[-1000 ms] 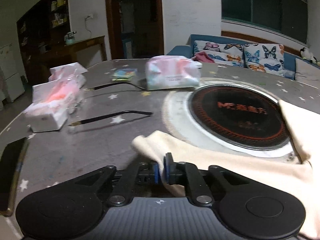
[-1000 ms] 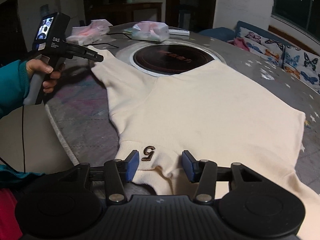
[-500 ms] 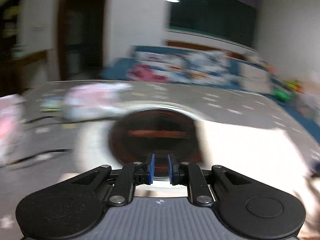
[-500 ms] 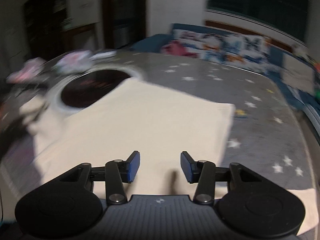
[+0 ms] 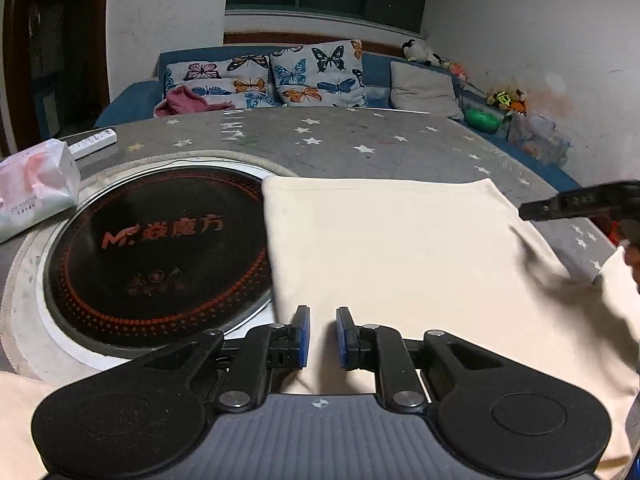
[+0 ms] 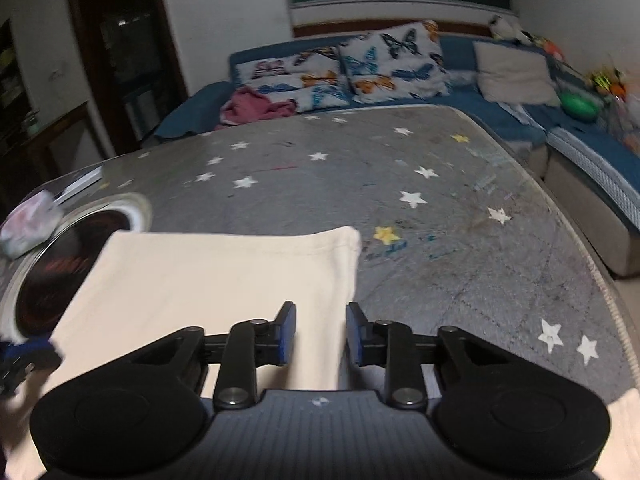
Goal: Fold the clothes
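A cream garment (image 5: 400, 248) lies spread flat on the grey tabletop (image 5: 352, 140), which has a pattern of small stars. Its far hem makes a straight line across the tabletop, and its left edge covers part of the round black cooktop (image 5: 152, 248) that sits in the middle of the tabletop. Red characters and a ring of red dots are printed on this cooktop.

The left gripper (image 5: 322, 338) is above the near part of the garment, close to its left edge. Its two blue pads are a small gap apart and nothing is between them. The right gripper (image 6: 320, 332) is over the right side edge of the garment (image 6: 216, 280), and its fingers are clearly apart; the edge of the cloth runs under the gap, but the cloth is not clamped. In the left wrist view the right gripper (image 5: 580, 202) appears as a dark bar at the right side, above the far right corner of the garment.

A pack of tissues (image 5: 34, 188) in soft plastic lies left of the cooktop, touching its pale rim, and a white remote control (image 5: 94, 142) is just behind it. Beyond the tabletop stands a blue sofa (image 5: 380, 74) with butterfly cushions (image 5: 316, 74) and a pink cloth (image 5: 188, 102).
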Tool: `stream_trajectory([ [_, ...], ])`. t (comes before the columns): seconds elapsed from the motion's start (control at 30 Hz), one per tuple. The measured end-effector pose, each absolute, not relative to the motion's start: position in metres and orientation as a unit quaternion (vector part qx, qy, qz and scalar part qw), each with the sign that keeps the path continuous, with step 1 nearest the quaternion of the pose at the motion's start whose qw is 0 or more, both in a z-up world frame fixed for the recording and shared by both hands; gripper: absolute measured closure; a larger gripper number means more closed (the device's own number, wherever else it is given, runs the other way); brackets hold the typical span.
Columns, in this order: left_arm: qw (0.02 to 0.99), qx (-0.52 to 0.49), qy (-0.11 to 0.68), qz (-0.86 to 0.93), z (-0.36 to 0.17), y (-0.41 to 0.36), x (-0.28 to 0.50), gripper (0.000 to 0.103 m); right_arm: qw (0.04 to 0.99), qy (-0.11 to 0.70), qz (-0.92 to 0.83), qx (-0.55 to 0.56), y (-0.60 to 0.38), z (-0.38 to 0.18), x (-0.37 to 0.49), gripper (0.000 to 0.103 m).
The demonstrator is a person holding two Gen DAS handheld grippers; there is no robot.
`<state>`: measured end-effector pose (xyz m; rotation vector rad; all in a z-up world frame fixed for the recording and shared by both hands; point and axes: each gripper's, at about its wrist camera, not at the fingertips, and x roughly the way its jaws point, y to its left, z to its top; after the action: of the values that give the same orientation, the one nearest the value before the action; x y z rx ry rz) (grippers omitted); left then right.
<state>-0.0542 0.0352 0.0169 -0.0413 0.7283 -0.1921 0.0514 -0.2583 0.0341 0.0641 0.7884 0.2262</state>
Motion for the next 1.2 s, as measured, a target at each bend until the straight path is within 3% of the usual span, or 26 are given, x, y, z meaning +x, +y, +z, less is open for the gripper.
stream_trajectory([
  [0.3,0.933,-0.014,0.349,-0.085,0.016,0.044,-0.054,0.086,0.923,0.376,0.064,0.043,-0.248,0.014,0.087,0.097],
  [0.43,0.935,-0.013,0.349,-0.064,0.015,0.048,-0.050,0.086,0.928,0.366,0.060,0.022,-0.238,0.011,0.099,0.097],
  [0.63,0.935,-0.022,0.349,-0.054,0.016,0.055,-0.052,0.084,0.930,0.359,0.077,-0.002,-0.238,0.027,0.095,0.089],
  [0.97,0.943,-0.005,0.315,-0.105,0.042,0.018,-0.085,0.084,0.911,0.359,0.194,-0.053,-0.230,0.056,0.000,0.089],
  [1.2,0.932,0.024,0.318,-0.170,0.034,-0.028,-0.109,0.077,0.893,0.376,0.232,-0.089,-0.221,0.040,-0.057,0.089],
])
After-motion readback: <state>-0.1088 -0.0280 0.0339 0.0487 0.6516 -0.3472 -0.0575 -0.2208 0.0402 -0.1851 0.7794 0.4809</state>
